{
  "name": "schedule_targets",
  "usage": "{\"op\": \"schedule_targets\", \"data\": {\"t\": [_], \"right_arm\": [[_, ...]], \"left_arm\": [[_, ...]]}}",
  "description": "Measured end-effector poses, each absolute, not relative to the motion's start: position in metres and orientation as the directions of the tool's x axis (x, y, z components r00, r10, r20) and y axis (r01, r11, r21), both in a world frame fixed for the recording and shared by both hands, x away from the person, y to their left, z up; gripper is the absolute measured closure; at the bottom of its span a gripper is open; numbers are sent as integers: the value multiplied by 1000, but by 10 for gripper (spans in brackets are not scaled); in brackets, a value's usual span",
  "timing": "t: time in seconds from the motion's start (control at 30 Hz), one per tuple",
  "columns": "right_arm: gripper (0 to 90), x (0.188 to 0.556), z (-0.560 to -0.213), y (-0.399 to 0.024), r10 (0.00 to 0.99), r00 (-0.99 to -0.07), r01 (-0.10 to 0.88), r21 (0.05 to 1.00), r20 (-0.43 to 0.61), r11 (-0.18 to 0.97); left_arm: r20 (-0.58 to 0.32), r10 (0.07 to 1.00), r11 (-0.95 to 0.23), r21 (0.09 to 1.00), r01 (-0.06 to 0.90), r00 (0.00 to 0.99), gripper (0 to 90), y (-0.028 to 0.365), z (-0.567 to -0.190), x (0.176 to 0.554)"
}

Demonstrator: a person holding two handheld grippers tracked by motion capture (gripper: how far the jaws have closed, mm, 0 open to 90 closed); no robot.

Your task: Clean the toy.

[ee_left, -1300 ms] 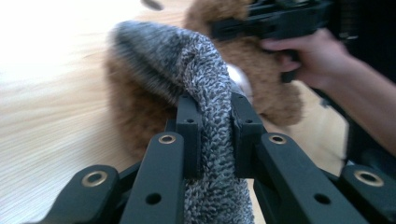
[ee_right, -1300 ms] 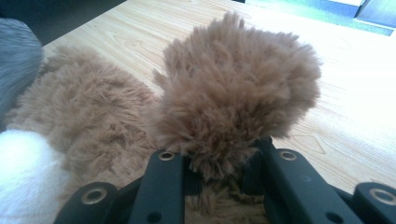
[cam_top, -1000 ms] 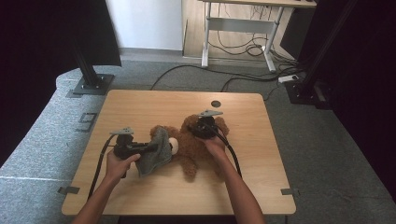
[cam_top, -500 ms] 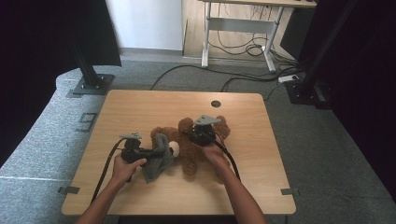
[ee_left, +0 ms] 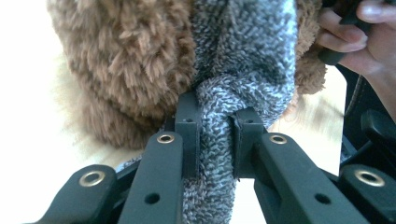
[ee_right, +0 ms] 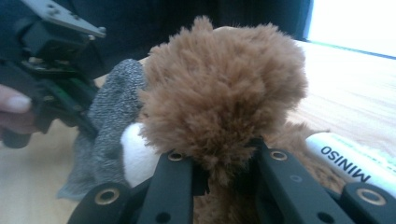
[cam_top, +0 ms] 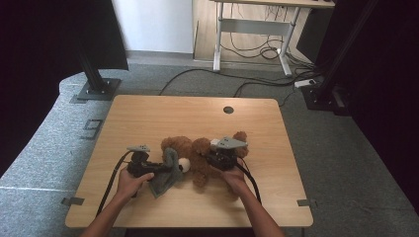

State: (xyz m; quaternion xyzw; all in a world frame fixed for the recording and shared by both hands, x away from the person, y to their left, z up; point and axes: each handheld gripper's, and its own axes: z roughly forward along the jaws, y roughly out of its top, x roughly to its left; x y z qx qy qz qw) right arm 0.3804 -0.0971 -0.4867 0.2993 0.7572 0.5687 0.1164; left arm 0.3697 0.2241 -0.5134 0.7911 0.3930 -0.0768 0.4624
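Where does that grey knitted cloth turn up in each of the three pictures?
High view: the grey knitted cloth lies low and left of centre, against the teddy bear, at the left gripper.
Left gripper view: centre, bunched between the two black jaws and running up over the bear's fur.
Right gripper view: left of centre, beside the bear's white snout.
Shared landmark: the brown teddy bear.

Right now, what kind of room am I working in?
Most likely a lab or office set up for recording, not a home. A small wooden table stands on grey carpet, black stands flank it on floor plates, and cables trail under a desk frame behind.
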Motion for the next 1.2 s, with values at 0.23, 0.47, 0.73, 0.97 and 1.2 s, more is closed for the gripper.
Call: {"op": "schedule_targets", "data": {"t": [0.23,0.47,0.73,0.97,1.2], "right_arm": [[802,357,-493,-99,550,-819,302,937,163,173],[803,345,-506,-104,543,-818,312,939,190,142],[803,346,-508,-103,541,-816,325,936,206,134],[801,347,-509,-104,548,-810,329,935,209,131],[801,348,-509,-104,564,-799,334,934,207,130]], "left_arm": [[-481,551,-294,654,697,682,751,228,-517,358],[-460,510,-267,719,642,727,751,240,-491,342],[-456,452,-170,800,575,767,754,222,-446,354],[-395,581,-174,794,583,712,757,189,-442,383],[-426,632,-141,759,636,648,758,204,-450,396]]}}
